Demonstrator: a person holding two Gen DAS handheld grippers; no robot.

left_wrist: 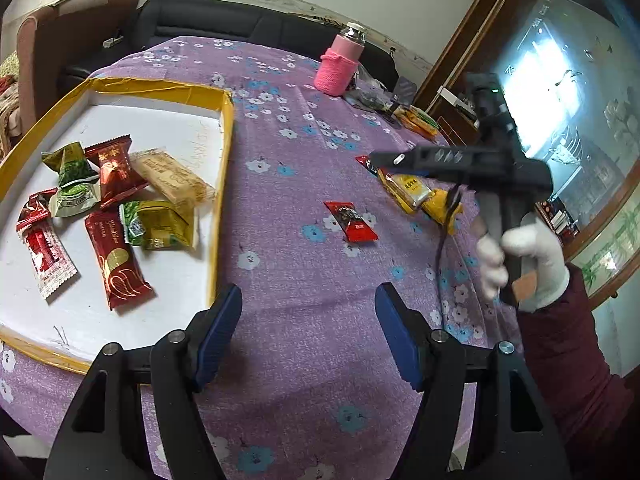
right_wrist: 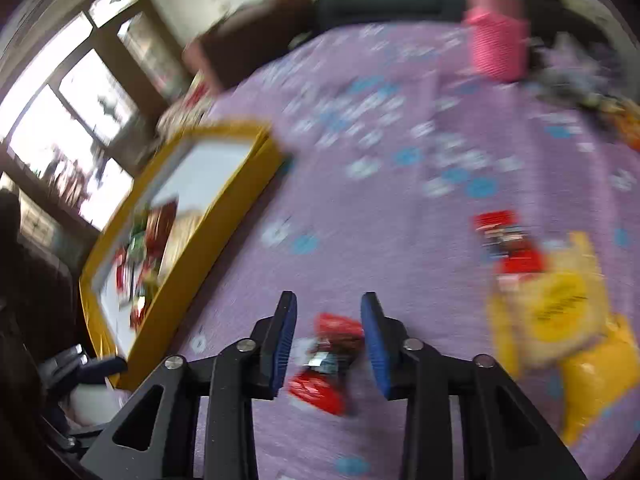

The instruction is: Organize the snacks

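A yellow-rimmed white tray [left_wrist: 226, 128] on the purple floral tablecloth holds several wrapped snacks [left_wrist: 116, 200]. My left gripper [left_wrist: 308, 312] is open and empty, low over the cloth just right of the tray. A red snack packet [left_wrist: 352, 222] lies on the cloth ahead of it. My right gripper [right_wrist: 329, 312] is open, its blue pads on either side of that red packet [right_wrist: 324, 364] without closing on it. Yellow packets [right_wrist: 560, 312] and another red packet [right_wrist: 506, 240] lie to its right. The right wrist view is blurred.
A pink-sleeved flask [left_wrist: 340, 64] stands at the table's far side beside dark clutter and more packets [left_wrist: 416, 120]. A dark sofa [left_wrist: 224, 20] and a brown chair [left_wrist: 76, 36] stand behind the table. The tray [right_wrist: 224, 216] lies left of my right gripper.
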